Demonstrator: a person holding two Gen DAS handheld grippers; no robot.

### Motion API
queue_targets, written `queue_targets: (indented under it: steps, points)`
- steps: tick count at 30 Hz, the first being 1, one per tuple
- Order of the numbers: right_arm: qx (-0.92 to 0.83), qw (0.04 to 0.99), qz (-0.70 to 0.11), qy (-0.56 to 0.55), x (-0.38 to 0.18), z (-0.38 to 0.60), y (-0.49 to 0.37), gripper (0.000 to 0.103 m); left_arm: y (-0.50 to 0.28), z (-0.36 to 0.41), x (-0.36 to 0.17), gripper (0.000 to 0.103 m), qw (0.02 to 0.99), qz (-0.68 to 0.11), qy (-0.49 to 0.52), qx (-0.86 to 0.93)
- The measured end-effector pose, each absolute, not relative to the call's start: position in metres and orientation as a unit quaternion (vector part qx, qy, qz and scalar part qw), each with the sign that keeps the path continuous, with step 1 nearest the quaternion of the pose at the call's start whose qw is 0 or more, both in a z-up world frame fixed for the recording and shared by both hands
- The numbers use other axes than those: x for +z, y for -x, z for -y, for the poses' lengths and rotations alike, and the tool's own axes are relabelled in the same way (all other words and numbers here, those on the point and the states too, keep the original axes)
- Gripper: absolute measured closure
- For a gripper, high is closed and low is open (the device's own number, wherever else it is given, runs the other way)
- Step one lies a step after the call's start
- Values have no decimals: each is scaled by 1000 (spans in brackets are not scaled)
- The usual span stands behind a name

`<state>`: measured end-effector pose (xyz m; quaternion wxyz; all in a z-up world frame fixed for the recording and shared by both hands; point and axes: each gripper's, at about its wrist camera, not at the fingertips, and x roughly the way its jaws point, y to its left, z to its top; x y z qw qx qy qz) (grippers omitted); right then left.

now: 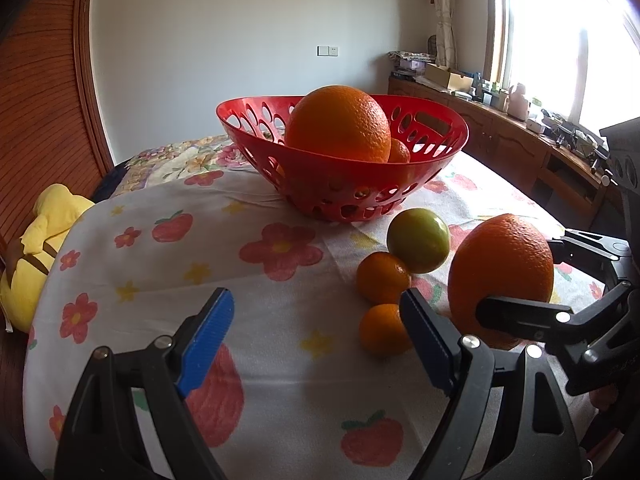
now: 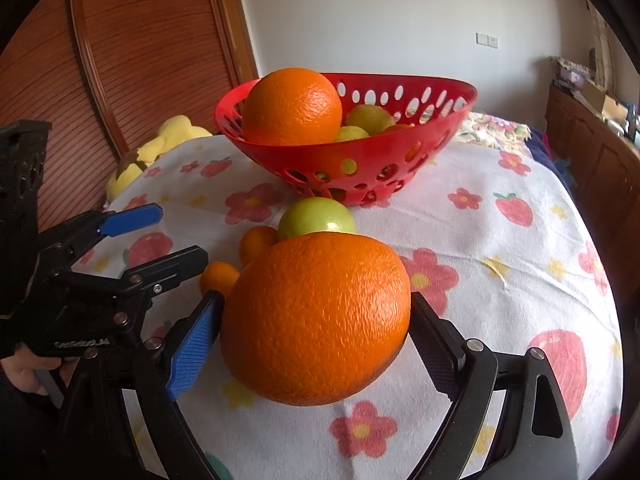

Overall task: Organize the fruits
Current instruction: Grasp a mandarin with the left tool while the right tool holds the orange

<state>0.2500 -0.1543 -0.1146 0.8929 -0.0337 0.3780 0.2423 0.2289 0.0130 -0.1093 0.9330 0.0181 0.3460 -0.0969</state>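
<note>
Right wrist view: the right gripper (image 2: 316, 336) is closed on a large round orange (image 2: 316, 320) at 6 o'clock, low over the floral cotton cloth (image 2: 500, 240). The left gripper (image 1: 316, 336) stands wide open, empty. The perforated red plastic basket (image 2: 400, 152) at 12 o'clock holds one large orange (image 2: 292, 106) and several smaller fruits, count uncertain. Outstanding: the held orange, one green apple (image 1: 418, 246), two small mandarins (image 1: 382, 278). Task judged partly complete.

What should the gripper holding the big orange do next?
Probably lift it a little, then carry it toward the red basket. The right gripper has its fingers on both sides of the big orange, which seems to sit on the flowered cloth. The basket already holds another orange, with room beside it. The left gripper is open, holding nothing.
</note>
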Motion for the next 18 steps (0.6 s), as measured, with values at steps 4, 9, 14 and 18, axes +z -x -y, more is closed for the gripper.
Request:
queue_targets:
  steps: [4,9,14,18]
  points:
    - [238,895,-375,31,-114,162,-244,11,-233,-4,-113,18,925,-363,-36,-106]
    - [230,898,-373,35,-114,169,-240,11,-234,7,-117,18,916,-379,-42,-126]
    - [234,899,-370,26,-115,173,-240,11,-233,15,-119,26,910,-391,-47,-132]
    - [234,901,-364,30,-117,171,-238,11,-234,15,-121,41,905,-401,-47,-135]
